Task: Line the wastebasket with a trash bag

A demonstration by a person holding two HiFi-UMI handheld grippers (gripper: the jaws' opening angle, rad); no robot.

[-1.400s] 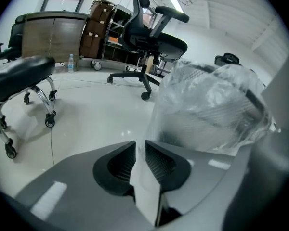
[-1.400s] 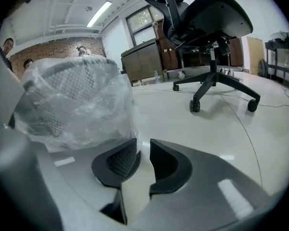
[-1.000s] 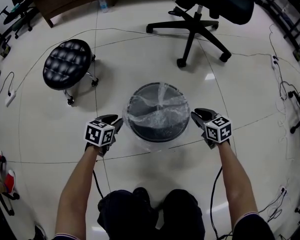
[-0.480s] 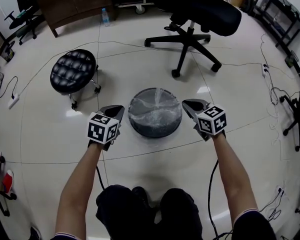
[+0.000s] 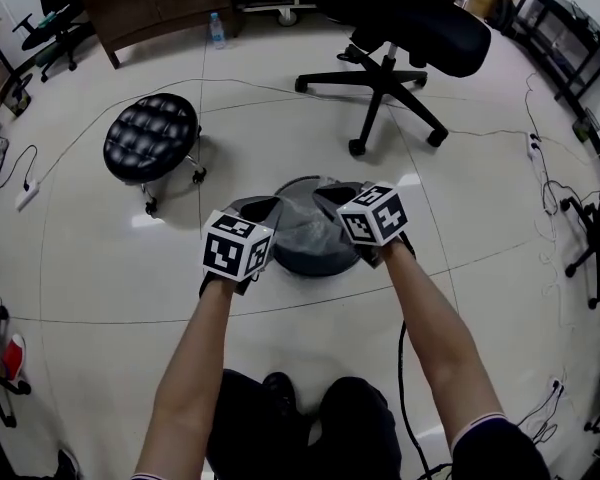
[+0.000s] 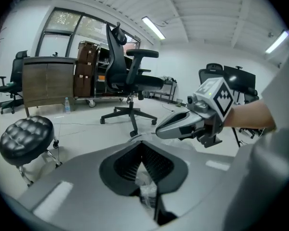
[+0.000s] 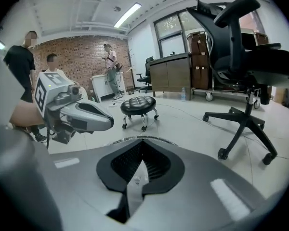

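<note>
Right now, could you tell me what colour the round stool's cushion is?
The cushion is tufted black; clearest in the head view.

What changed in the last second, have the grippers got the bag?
The left gripper and right gripper, open beside the wastebasket rim a second ago, have shut on the trash bag film, risen and drawn together over the opening. The wastebasket, stool and office chair have not moved.

We see a glossy, pale tiled floor (image 5: 90, 258) throwing back the lights. At ten o'clock, the stool (image 5: 152, 136) wears shiny black tufted leatherette. The trash bag (image 5: 304, 225) is thin, crinkled, translucent plastic film. The left gripper (image 5: 264, 207) and right gripper (image 5: 331, 194) have matt grey plastic shells, with ribbed black pads inside the jaws.
</note>
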